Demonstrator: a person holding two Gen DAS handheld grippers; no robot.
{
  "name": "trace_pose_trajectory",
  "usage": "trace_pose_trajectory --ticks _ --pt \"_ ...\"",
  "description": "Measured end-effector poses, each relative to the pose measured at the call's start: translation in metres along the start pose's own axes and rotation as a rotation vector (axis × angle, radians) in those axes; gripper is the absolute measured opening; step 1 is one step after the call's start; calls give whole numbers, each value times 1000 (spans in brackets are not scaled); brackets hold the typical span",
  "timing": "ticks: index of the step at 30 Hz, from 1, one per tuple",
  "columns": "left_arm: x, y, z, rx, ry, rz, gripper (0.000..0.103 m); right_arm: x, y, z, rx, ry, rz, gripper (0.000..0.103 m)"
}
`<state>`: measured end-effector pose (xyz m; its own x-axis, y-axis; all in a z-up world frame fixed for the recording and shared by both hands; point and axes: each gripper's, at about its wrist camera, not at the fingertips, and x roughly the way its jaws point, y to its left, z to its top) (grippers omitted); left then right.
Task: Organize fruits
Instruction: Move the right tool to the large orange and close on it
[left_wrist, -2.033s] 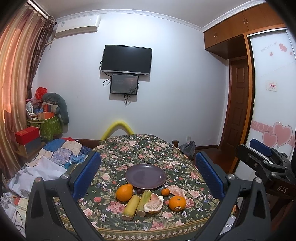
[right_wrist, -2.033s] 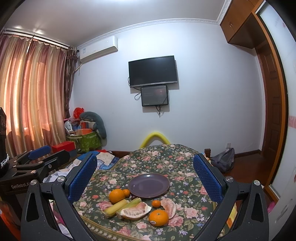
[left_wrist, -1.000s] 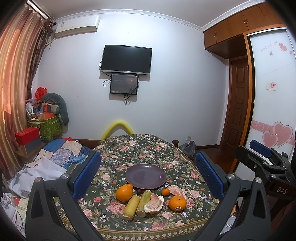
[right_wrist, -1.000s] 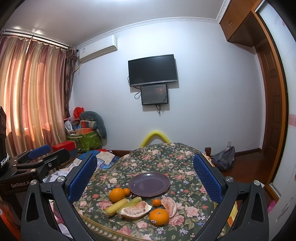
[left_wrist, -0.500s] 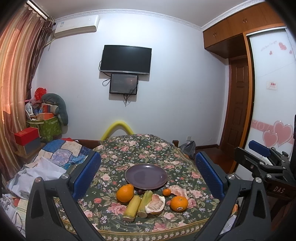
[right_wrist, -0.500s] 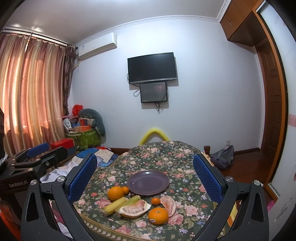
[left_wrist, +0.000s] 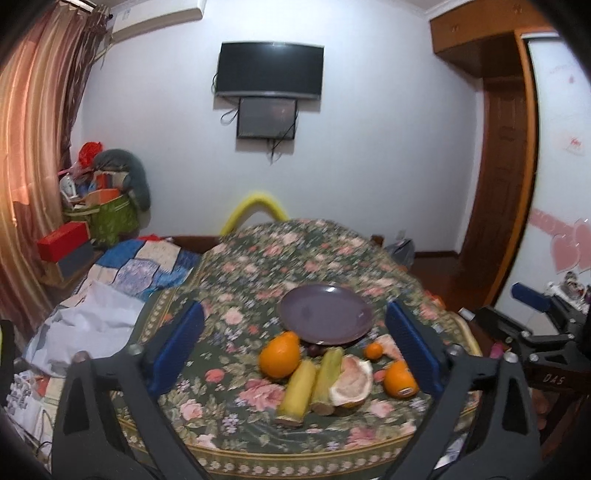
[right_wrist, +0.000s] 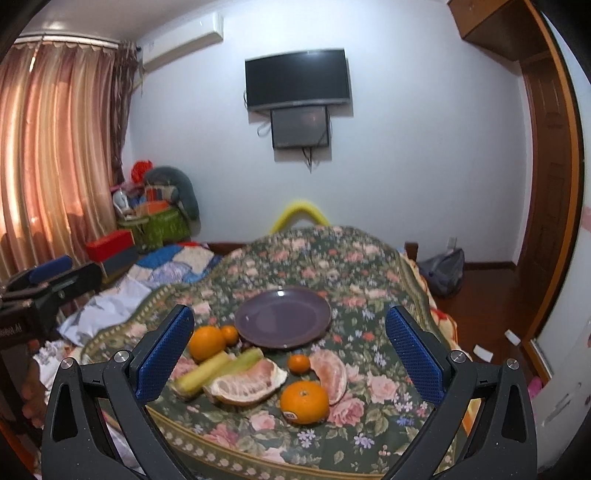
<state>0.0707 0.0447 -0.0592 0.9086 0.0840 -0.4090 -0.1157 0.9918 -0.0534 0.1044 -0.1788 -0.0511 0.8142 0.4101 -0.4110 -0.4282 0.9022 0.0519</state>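
Left wrist view: the left tool (left_wrist: 295, 349) hangs released above the near edge of the worktop (left_wrist: 258, 258), which wears a floral cloth, its blue pads wide apart and grasping nothing. Between them lies the fruit: a purple plate (left_wrist: 325, 314) with nothing on it, a large orange (left_wrist: 279, 356) just in front of its left rim, two sugarcane pieces (left_wrist: 310, 384) lying side by side, a pomelo piece (left_wrist: 351, 380) touching the right cane, a small mandarin (left_wrist: 373, 350), and a stickered orange (left_wrist: 399, 378) partly behind the right pad. A dark round fruit at the plate's near rim is too small to name. The right tool (left_wrist: 535, 325) shows at the right edge.

Right wrist view: the right tool (right_wrist: 291, 354) is likewise released, pads spread, holding nothing, above the near worktop edge. The plate (right_wrist: 282, 317) sits centre; the stickered orange (right_wrist: 304, 402) lies nearest, beside a second pomelo segment (right_wrist: 330, 371). A wall television (right_wrist: 297, 79) hangs beyond.
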Motion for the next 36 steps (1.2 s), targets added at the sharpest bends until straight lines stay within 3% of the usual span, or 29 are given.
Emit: trace_pose_trajectory --ticks 6,8,24,36 --pt "40 13 -15 6 103 5 79 28 -6 -11 -20 76 -15 86" --pt "49 15 -21 24 133 2 74 37 -8 -17 -27 98 -27 85" --pt "122 25 -70 20 350 -42 74 94 -16 -60 -4 290 12 85" --pt "152 19 -85 6 408 -70 74 122 -18 -90 12 414 40 84"
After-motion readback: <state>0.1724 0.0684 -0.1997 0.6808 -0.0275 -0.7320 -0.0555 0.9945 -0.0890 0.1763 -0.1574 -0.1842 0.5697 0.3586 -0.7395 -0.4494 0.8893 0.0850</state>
